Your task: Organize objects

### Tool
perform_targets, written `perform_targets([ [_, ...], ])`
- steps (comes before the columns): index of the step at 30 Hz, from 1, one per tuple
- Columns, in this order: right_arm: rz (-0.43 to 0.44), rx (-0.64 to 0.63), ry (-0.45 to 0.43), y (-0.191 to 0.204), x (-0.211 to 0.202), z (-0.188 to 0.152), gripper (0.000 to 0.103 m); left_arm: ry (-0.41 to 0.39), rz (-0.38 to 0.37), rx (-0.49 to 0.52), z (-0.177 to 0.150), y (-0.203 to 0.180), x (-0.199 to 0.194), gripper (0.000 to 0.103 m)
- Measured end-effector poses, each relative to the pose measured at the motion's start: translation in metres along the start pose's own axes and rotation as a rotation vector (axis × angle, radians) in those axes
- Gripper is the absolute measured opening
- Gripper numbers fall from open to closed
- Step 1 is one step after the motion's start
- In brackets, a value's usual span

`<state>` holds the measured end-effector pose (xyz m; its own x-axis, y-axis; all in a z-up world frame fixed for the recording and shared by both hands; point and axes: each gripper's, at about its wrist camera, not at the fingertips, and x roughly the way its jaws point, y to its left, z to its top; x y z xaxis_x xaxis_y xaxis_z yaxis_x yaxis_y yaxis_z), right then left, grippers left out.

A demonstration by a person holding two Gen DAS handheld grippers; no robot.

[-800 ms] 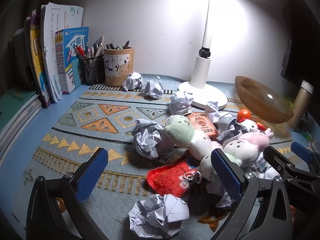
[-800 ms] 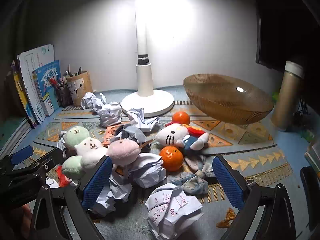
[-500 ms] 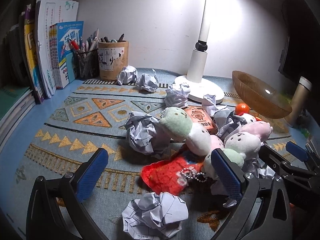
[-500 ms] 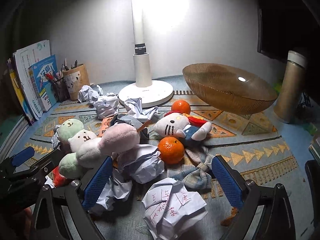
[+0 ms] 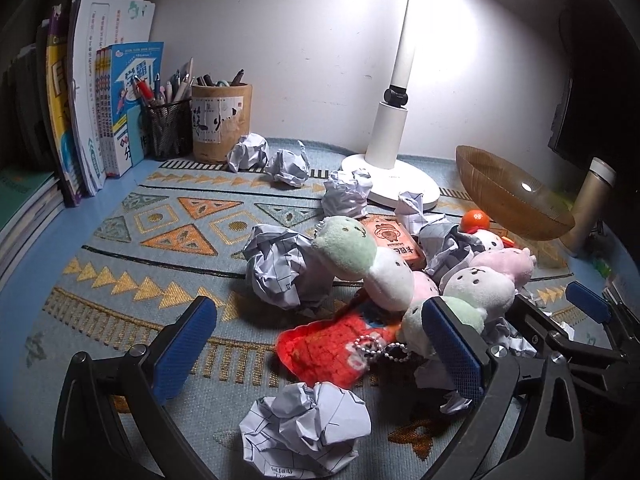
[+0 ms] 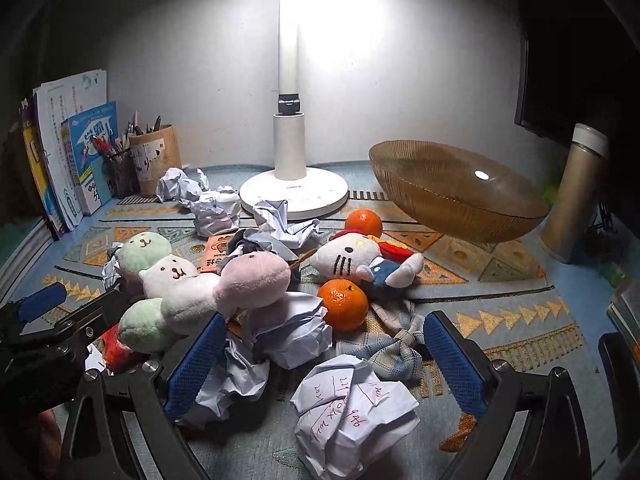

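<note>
A heap of clutter lies on the patterned mat (image 5: 132, 264). It holds pastel plush toys (image 5: 360, 256) (image 6: 180, 280), a Hello Kitty plush (image 6: 352, 258), two tangerines (image 6: 345, 303) (image 6: 363, 222), a red pouch (image 5: 332, 346), an orange card box (image 5: 394, 240) and several crumpled paper balls (image 5: 304, 428) (image 6: 352, 408). My left gripper (image 5: 320, 352) is open, low over the red pouch and a paper ball. My right gripper (image 6: 320, 360) is open above a paper ball, near the front tangerine.
A white desk lamp (image 6: 290, 196) stands at the back. An amber bowl (image 6: 456, 196) and a tan flask (image 6: 576, 196) are at the right. Pen cups (image 5: 220, 120) and upright books (image 5: 100, 112) line the back left.
Both grippers have crept forward toward the heap, so the toys and paper balls look closer. Both stay open and empty.
</note>
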<state>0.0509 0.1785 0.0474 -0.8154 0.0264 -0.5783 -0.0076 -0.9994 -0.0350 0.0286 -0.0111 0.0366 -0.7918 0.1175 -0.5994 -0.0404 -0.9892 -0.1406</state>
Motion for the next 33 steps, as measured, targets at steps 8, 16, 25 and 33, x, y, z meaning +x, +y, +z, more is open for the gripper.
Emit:
perform_targets([
  [8, 0.002, 0.005, 0.021, 0.0008, 0.0035, 0.0002, 0.100, 0.016, -0.009, -0.013, 0.0012, 0.0012, 0.0035, 0.102],
  [16, 0.016, 0.015, 0.026, -0.0020, 0.0042, 0.0003, 0.100, 0.026, -0.013, -0.024, 0.0020, 0.0030, 0.0059, 0.102],
  [25, 0.014, 0.015, 0.035, 0.0003, 0.0049, 0.0007, 0.100, 0.034, -0.019, -0.032, 0.0022, 0.0042, 0.0072, 0.102],
  [33, 0.016, 0.018, 0.031, -0.0010, 0.0046, 0.0004, 0.100, 0.032, -0.020, -0.029, 0.0021, 0.0043, 0.0068, 0.102],
])
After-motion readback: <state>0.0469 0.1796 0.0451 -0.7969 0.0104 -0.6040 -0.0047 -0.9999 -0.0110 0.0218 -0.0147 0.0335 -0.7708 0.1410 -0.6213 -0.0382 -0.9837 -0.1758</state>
